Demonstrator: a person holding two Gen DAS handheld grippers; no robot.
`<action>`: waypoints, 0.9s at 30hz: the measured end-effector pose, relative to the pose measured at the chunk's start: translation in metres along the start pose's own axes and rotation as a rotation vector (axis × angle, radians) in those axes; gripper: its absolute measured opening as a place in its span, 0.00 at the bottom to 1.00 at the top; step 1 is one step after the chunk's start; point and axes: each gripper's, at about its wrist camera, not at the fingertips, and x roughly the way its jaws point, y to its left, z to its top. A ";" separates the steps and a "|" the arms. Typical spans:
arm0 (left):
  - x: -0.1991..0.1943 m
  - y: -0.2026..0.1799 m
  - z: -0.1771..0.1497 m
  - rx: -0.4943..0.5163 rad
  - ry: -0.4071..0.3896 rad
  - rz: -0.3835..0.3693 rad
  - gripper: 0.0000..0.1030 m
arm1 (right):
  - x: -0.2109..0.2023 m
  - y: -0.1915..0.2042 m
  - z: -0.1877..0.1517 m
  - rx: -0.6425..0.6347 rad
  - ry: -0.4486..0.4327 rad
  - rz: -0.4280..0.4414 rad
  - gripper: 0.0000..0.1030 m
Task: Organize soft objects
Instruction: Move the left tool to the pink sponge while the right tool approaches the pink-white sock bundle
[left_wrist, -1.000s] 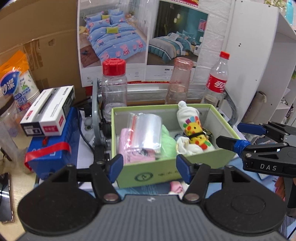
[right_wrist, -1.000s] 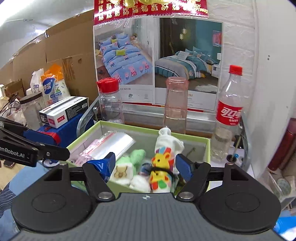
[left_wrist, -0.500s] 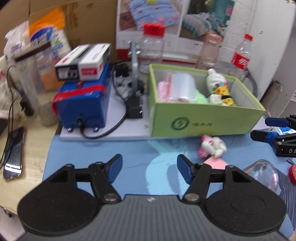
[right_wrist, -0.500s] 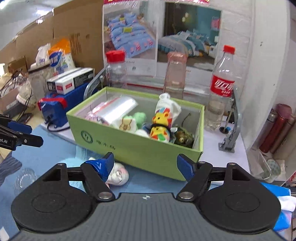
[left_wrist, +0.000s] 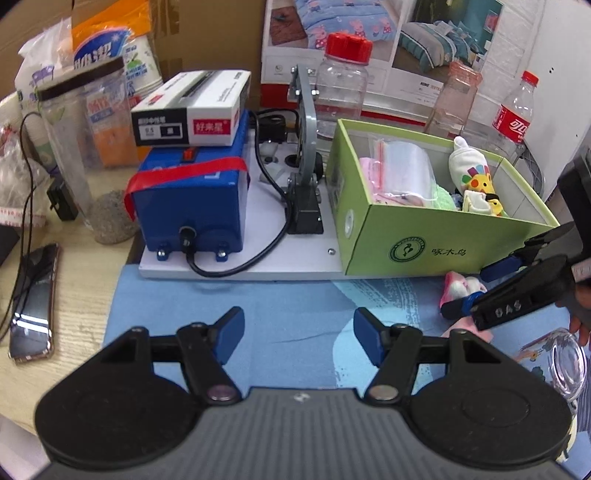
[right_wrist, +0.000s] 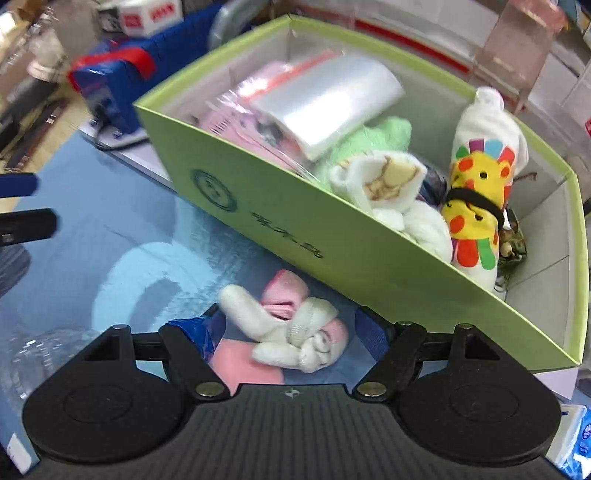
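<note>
Descent of the right gripper (right_wrist: 284, 325) is what has changed: a second ago it was held level with the rim of the green box (right_wrist: 332, 236), and it is now lowered to the blue mat (right_wrist: 110, 229), its fingers spread wide on either side of a pink and white rolled sock bundle (right_wrist: 288, 325) lying just in front of the box wall. Nothing is gripped yet; contact between the blue pads and the bundle cannot be told.

The left gripper (left_wrist: 298, 338) has been drawn back from the box over the same interval and is held above the mat with fingers parted and nothing between them.

Inside the box, a lion-print sock roll (right_wrist: 476, 192), a white sock roll (right_wrist: 388, 184), a green cloth (right_wrist: 380, 136) and a clear zip bag (right_wrist: 325, 99) are already stowed. The bundle on the mat is judged to be the next piece to be closed upon and lifted over the wall.
</note>
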 end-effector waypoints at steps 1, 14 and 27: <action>-0.001 -0.002 0.001 0.016 -0.005 0.000 0.63 | -0.001 -0.006 -0.001 0.033 0.004 0.012 0.61; 0.032 -0.095 0.025 0.227 0.220 -0.170 0.64 | -0.027 -0.089 -0.083 0.263 -0.076 -0.086 0.63; 0.125 -0.167 0.044 0.314 0.515 -0.205 0.64 | -0.083 -0.121 -0.164 0.443 -0.415 -0.015 0.63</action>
